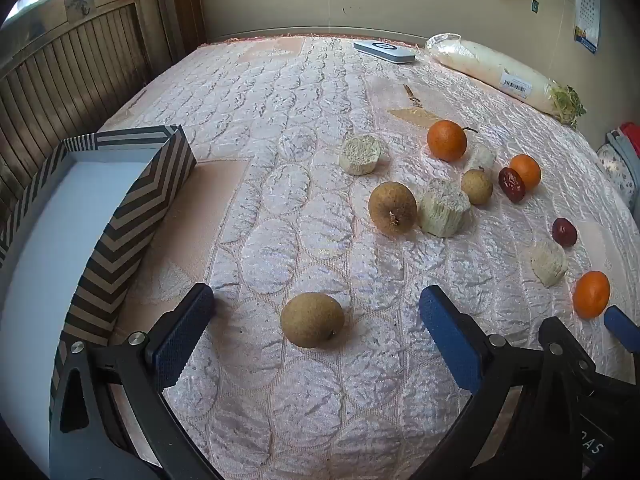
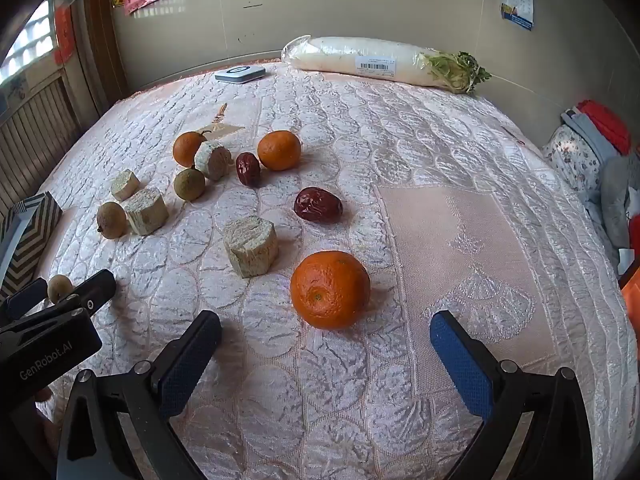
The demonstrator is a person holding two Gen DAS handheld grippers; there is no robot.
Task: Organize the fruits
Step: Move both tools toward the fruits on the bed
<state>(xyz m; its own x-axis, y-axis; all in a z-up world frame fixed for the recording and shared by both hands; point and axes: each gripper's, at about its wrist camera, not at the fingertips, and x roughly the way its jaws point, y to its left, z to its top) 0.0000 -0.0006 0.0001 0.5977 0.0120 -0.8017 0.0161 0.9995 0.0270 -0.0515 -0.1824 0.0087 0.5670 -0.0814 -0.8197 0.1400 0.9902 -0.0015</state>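
— Two claws, both spread wide and holding nothing. The left claw (image 1: 316,320) straddles a brown fruit (image 1: 312,320) on the bed (image 1: 280,128); the right claw (image 2: 326,332) frames an orange (image 2: 330,289).

— Why so wide?

— To clear each round fruit before closing, I'd judge. Pads touch neither.

— And the rest?

— Oranges, brown fruits, red dates (image 2: 318,205) and pale cut chunks (image 2: 250,245) lie scattered beyond, none sorted.

— Any container?

— A striped box (image 1: 132,216) just left of the left claw, open-topped. What shows of its floor is bare.
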